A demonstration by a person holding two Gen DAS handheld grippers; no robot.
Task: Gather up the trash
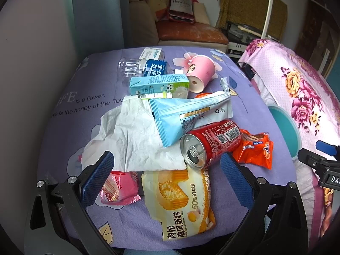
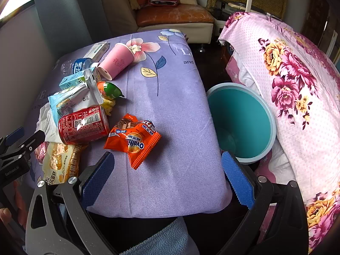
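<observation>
Nearest the left wrist camera, the left tool [image 1: 166, 179] hangs low over the near edge of the worktop [image 2: 180, 148], its blue-padded fingers spread wide with nothing between them; a yellow chiffon cake wrapper [image 1: 180, 204] lies flat just under the gap and a pink snack wrapper [image 1: 119, 189] sits beside the left finger. The right tool [image 2: 167, 178] is likewise held apart and empty, above a bare stretch of the purple flowered cloth near the worktop's front right corner. Just beyond the left tool, a red soda can [image 1: 210, 142] lies on its side with its opened top facing the camera, resting on a crumpled white tissue [image 1: 131, 138] and touching an orange Ovaltine packet [image 2: 133, 140] on its right. A light blue snack bag [image 1: 187, 114] overlaps the tissue and leans against the can. Farther back sit a blue-and-green drink carton [image 1: 159, 85], a tipped pink paper cup [image 1: 200, 72] with its base toward the camera, a clear plastic bottle [image 1: 142, 68] with a blue label, and a small white box [image 1: 152, 53] at the rear. An orange-and-green wrapper [image 2: 110, 89] lies beside the pile in the right view. A teal bin [image 2: 240, 121] stands off the worktop's right edge, between it and a pink floral bedspread [image 2: 297, 89]. A sofa [image 2: 170, 17] is in the background.
</observation>
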